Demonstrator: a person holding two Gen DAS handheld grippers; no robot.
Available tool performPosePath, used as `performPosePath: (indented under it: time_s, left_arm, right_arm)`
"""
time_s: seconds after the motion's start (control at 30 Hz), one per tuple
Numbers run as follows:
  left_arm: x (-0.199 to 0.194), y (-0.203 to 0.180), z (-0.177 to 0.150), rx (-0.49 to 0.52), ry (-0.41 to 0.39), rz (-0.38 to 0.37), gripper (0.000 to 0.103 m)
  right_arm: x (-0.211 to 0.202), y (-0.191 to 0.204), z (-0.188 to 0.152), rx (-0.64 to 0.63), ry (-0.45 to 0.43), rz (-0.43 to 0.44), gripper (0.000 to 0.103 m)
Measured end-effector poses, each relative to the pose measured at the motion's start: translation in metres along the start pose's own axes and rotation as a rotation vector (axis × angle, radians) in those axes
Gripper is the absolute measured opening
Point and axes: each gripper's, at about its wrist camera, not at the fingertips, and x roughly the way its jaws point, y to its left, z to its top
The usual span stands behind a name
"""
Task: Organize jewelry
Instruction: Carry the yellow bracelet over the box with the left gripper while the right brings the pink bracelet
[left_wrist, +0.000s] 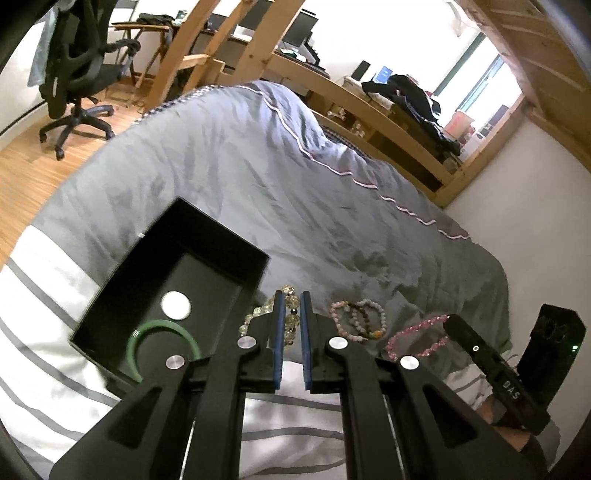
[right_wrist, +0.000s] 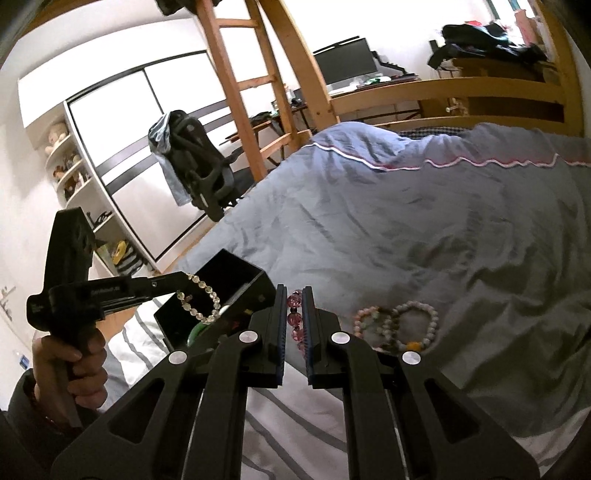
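Note:
A black open box (left_wrist: 177, 280) lies on the bed with a green bangle (left_wrist: 162, 332) and a round silver disc (left_wrist: 176, 305) inside. My left gripper (left_wrist: 291, 295) is shut on a clear crystal bead bracelet (left_wrist: 266, 310), which hangs from its fingertips beside the box; it shows in the right wrist view (right_wrist: 199, 299) dangling over the box (right_wrist: 236, 284). My right gripper (right_wrist: 295, 291) is shut on a pink bead bracelet (right_wrist: 295, 321), also seen in the left wrist view (left_wrist: 417, 336). Several pastel bead bracelets (left_wrist: 358, 317) lie on the quilt between the grippers (right_wrist: 399, 325).
The grey quilt (left_wrist: 258, 177) covers the bed, with a white striped sheet (left_wrist: 44, 295) at the near end. A wooden bed frame and ladder (right_wrist: 236, 88), an office chair (left_wrist: 77, 74) and a desk with a monitor (right_wrist: 343, 62) stand beyond.

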Motion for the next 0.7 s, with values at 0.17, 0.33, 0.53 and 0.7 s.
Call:
performPosePath:
  time_s: [0.17,0.33,0.53,0.7]
  left_arm:
    - [-0.006,0.017,0.007,-0.025,-0.004,0.021,0.007]
    - [-0.011,0.032,0.011,-0.06,-0.005,0.024,0.007]
    - [-0.016,0.047,0.015,-0.094,-0.011,0.029,0.007]
    - [-0.022,0.062,0.018,-0.128,-0.02,0.034,0.007]
  right_arm:
    - [0.013,0.024,0.012,-0.033,0.008,0.022,0.009]
    - [0.028,0.044,0.021,-0.05,0.02,0.04,0.009]
    - [0.044,0.064,0.031,-0.074,0.026,0.058,0.009]
    - [0.062,0.085,0.038,-0.093,0.039,0.08,0.009]
